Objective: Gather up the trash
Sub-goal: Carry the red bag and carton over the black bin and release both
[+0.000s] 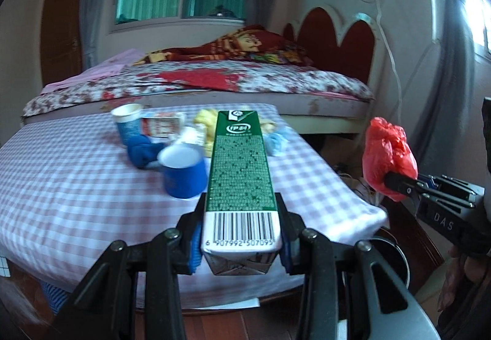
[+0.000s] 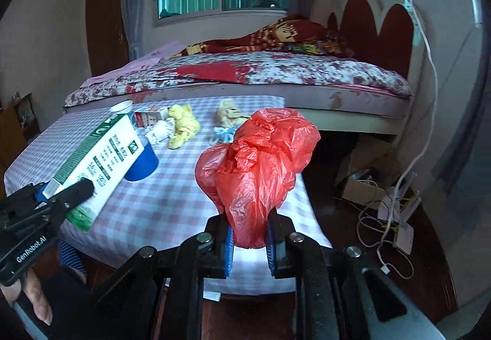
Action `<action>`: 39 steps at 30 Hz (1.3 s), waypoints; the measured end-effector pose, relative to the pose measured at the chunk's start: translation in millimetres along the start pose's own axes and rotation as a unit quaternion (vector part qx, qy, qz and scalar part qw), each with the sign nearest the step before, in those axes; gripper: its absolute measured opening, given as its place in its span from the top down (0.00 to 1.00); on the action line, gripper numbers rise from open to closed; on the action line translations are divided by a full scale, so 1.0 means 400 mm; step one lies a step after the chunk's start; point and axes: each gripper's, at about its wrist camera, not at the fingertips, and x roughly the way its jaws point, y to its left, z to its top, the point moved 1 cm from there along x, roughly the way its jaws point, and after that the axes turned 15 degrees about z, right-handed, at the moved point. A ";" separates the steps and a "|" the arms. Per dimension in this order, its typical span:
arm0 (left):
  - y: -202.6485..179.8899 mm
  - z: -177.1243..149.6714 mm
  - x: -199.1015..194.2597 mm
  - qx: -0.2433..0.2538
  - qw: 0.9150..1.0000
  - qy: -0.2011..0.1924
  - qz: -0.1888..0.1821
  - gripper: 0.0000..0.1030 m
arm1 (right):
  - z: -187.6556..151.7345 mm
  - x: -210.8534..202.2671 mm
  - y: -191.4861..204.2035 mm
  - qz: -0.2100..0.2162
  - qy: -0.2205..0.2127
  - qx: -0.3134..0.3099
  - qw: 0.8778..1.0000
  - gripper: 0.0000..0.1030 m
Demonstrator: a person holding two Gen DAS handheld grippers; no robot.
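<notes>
My left gripper (image 1: 241,217) is shut on a green and white milk carton (image 1: 241,174), held above the near edge of the checked table (image 1: 61,180). The carton also shows in the right wrist view (image 2: 98,162). My right gripper (image 2: 248,235) is shut on a crumpled red plastic bag (image 2: 257,168), held off the table's right edge; the bag also shows in the left wrist view (image 1: 388,156). On the table lie a blue cup (image 1: 184,174), a paper cup (image 1: 129,125), a blue rag (image 1: 141,151), yellow wrappers (image 2: 182,125), a small red and white box (image 2: 150,117) and white crumpled paper (image 2: 159,131).
A bed (image 1: 199,79) with a floral cover stands behind the table. A dark round bin (image 1: 396,260) sits on the floor under my right gripper. Cables and a cardboard box (image 2: 368,183) lie on the floor at the right.
</notes>
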 end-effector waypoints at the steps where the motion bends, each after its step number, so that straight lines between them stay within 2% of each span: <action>1: -0.019 -0.003 -0.005 0.004 1.000 0.000 -0.007 0.61 | -0.007 -0.010 -0.007 -0.003 -0.001 0.000 1.000 0.83; 9: -0.193 -0.028 -0.044 0.053 0.996 -0.006 -0.069 0.61 | -0.096 -0.109 -0.143 -0.037 -0.005 0.042 0.998 0.83; 18: -0.393 -0.080 -0.068 0.105 0.983 0.012 -0.150 0.62 | -0.212 -0.195 -0.296 -0.075 0.019 0.086 0.993 0.83; 27: -0.538 -0.151 -0.051 0.144 0.968 0.054 -0.200 0.62 | -0.318 -0.199 -0.399 -0.081 0.055 0.120 0.988 0.83; 32: -0.601 -0.194 -0.005 0.164 0.956 0.094 -0.223 0.62 | -0.374 -0.164 -0.447 -0.070 0.089 0.130 0.985 0.83; 36: -0.642 -0.221 0.013 0.179 0.949 0.111 -0.236 0.61 | -0.406 -0.142 -0.475 -0.058 0.107 0.137 0.983 0.83; 38: -0.661 -0.232 0.029 0.184 0.940 0.132 -0.256 0.59 | -0.423 -0.129 -0.493 -0.048 0.119 0.144 0.981 0.80; 39: -0.668 -0.238 0.038 0.184 0.937 0.141 -0.262 0.52 | -0.440 -0.110 -0.508 -0.052 0.142 0.144 0.978 0.66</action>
